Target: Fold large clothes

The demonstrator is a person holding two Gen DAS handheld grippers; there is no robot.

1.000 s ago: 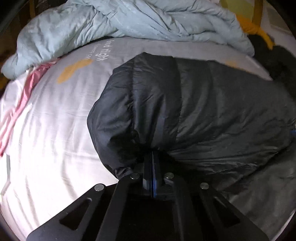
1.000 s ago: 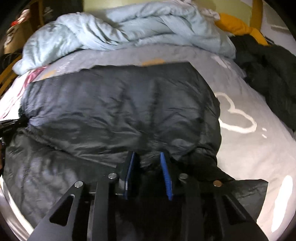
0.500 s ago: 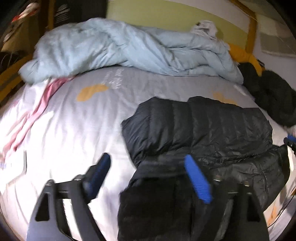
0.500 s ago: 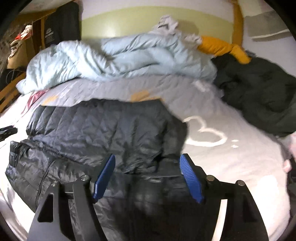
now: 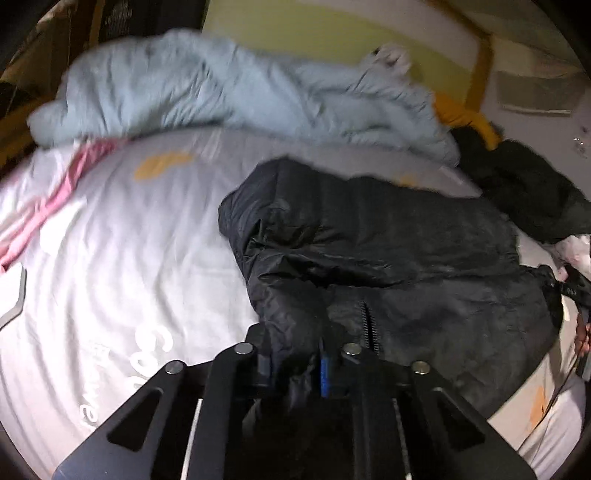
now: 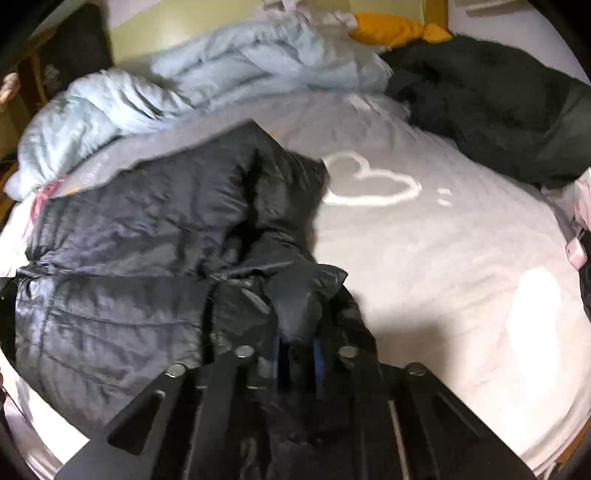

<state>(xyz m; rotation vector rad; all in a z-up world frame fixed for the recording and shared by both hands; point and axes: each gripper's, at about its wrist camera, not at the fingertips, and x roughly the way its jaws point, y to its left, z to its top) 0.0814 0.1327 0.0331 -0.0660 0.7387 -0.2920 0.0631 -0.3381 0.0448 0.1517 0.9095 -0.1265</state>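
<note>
A black puffer jacket (image 5: 388, 258) lies partly folded on the white bed sheet (image 5: 110, 258). My left gripper (image 5: 295, 365) is shut on the jacket's near left corner, with fabric bunched between the blue pads. In the right wrist view the same jacket (image 6: 129, 240) fills the left half. My right gripper (image 6: 295, 350) is shut on the jacket's near right corner, where a fold of fabric stands up between the fingers. A zipper (image 5: 367, 325) runs down the jacket's front near the left gripper.
A light blue duvet (image 5: 221, 96) is heaped at the head of the bed. A dark garment (image 6: 498, 107) and a yellow one (image 6: 395, 27) lie at the far right. A pink cloth (image 5: 55, 192) lies at the left edge. A white heart print (image 6: 369, 184) marks the sheet.
Both grippers opened and let go half a second ago, pulled back, and have now closed again on the jacket's near edge, left and right corners.
</note>
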